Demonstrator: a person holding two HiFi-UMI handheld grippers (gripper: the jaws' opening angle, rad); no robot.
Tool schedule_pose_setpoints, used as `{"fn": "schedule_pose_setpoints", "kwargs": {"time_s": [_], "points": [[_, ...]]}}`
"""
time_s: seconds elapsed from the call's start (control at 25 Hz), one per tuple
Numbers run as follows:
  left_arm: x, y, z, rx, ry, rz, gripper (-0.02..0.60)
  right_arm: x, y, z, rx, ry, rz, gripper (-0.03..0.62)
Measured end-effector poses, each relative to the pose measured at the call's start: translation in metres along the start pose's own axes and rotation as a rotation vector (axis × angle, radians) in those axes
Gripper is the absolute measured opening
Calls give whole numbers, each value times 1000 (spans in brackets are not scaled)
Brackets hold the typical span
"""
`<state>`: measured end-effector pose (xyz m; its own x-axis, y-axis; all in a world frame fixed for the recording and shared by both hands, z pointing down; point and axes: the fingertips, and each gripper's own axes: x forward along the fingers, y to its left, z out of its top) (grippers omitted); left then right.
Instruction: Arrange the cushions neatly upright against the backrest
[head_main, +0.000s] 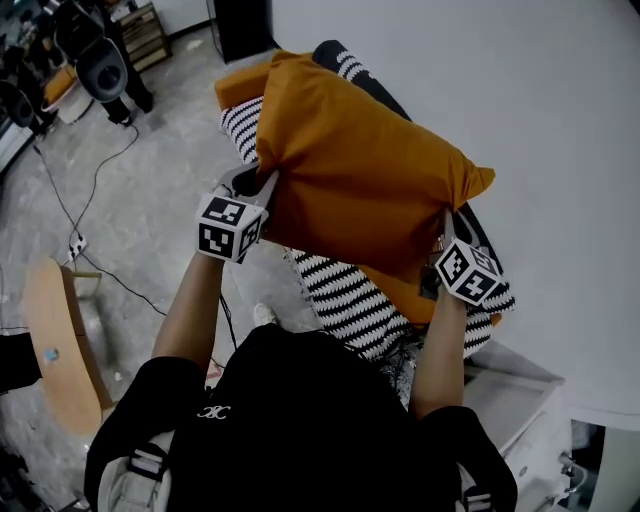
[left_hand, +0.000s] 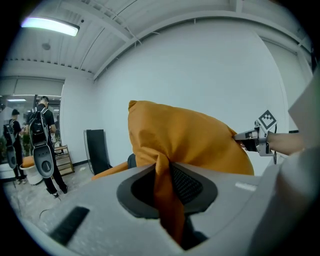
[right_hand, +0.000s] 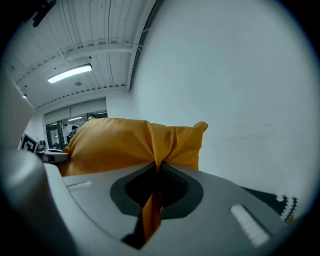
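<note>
I hold a large orange cushion (head_main: 360, 175) in the air over the seat, between both grippers. My left gripper (head_main: 262, 192) is shut on a fold of its near left edge. At the cushion's lower right edge my right gripper (head_main: 445, 235) is likewise shut on the fabric. In the left gripper view the orange cushion (left_hand: 185, 140) bulges above the jaws, its cloth pinched between them, and the right gripper (left_hand: 252, 137) shows beyond it. The right gripper view shows the orange cushion (right_hand: 125, 142) pinched the same way. Below lie black-and-white striped cushions (head_main: 355, 305) and another orange cushion (head_main: 240, 85).
A white wall (head_main: 520, 110) runs along the right, behind the seat. A wooden stool (head_main: 55, 330) stands on the grey floor at the left, with cables (head_main: 95, 190) trailing nearby. A black panel (left_hand: 97, 150) leans on the far wall. People (left_hand: 40, 145) stand far back.
</note>
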<state>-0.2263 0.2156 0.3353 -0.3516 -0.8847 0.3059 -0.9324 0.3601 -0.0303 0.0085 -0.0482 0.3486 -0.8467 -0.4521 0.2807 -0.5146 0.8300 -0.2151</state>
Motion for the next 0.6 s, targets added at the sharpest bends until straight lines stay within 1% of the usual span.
{"fn": "schedule_pose_setpoints", "kwargs": {"time_s": [0.16,0.28,0.36,0.48,0.6], "points": [[-5,83,-7,-1,6,-6,72,47,68,-5,10,8,-5,17],[-8,128,-10,-1,8,-12,72,72,106,-8,29,12,-12,17],[-1,148,-9,-1,15,-14,72,90,116,-9,44,20,-15,18],[26,172,-7,-6,31,-13,72,125,118,-4,48,40,-22,18],[41,190,-10,-23,43,-26,72,145,124,-1,46,49,-32,17]]}}
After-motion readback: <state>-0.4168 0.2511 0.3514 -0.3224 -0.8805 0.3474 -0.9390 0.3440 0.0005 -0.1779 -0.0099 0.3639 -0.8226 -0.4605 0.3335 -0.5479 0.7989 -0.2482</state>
